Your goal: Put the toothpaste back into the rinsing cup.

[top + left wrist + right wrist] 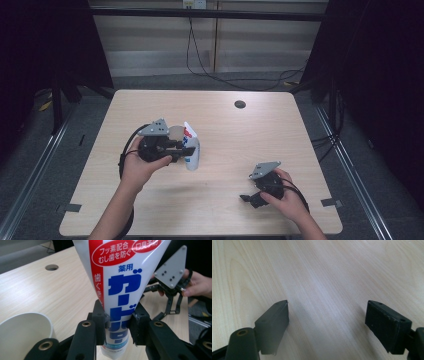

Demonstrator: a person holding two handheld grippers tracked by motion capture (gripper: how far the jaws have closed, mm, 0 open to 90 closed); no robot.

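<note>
A white toothpaste tube [192, 144] with red and blue print stands nearly upright at the table's left middle. My left gripper [188, 151] is shut on it. In the left gripper view both pads [100, 322] press the tube [120, 287] at its narrower part, and the wide end points away from the camera. A white cup [25, 327] sits just beside that gripper; the high view has the cup [176, 132] behind the jaws. My right gripper [248, 199] hovers low at the front right, open, with bare tabletop between its pads [274, 320].
The wooden table [225, 130] has a round cable hole [240, 104] near its far edge. The left gripper view also catches the other hand's gripper [172, 302] farther off. Cables trail on the floor behind the table, and dark curtains hang on both sides.
</note>
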